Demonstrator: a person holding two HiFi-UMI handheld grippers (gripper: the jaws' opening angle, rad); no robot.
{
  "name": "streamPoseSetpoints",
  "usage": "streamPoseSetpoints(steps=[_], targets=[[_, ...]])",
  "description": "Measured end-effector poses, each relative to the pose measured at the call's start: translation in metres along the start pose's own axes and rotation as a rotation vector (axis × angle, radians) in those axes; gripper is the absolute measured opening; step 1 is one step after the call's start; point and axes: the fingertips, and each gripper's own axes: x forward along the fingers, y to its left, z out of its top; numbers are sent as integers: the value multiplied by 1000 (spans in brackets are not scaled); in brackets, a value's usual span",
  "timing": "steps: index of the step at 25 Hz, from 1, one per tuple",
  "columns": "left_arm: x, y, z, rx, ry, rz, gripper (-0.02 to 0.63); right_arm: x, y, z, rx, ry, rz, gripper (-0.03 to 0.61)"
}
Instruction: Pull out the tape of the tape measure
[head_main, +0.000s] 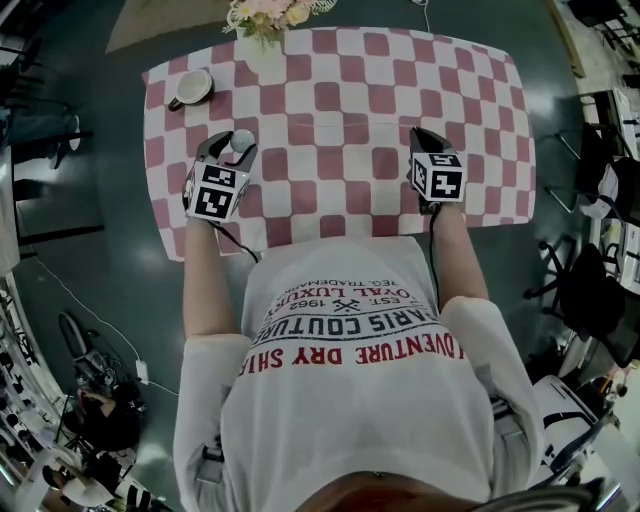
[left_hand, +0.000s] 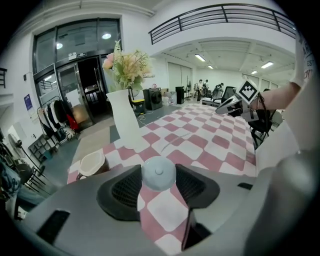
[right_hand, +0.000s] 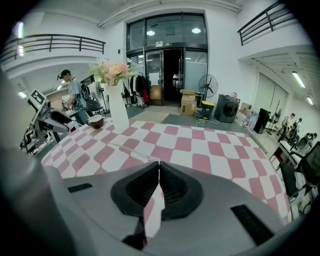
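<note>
Pinched in the left gripper (head_main: 232, 148) above the front-left edge of the pink-and-white checked counter (head_main: 480, 90): one small round pale-blue plastic tape measure (left_hand: 158, 173). Looks light, hard and smooth, so liable to spin. Best held by the case, tape end drawn from the rim; no tab visible. Right gripper (right_hand: 159, 167) closed, empty. Also counting two grippers, one white flower vase (left_hand: 122, 117), one brown cup (head_main: 190, 88).
</note>
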Motion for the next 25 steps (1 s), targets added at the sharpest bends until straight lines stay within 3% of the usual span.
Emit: streamPoseSetpoints(steps=[8,15,25], targets=[[21,-10,-28,-14,70,-43,230,15,19,-30,-44,80,-2,31],[44,-9,-58,-83,100,-30,230,33,22,-57,-58,167,9,31],[68,-11,-86,-104,172,-28,232,59,19,-90,-82,266,10,32]])
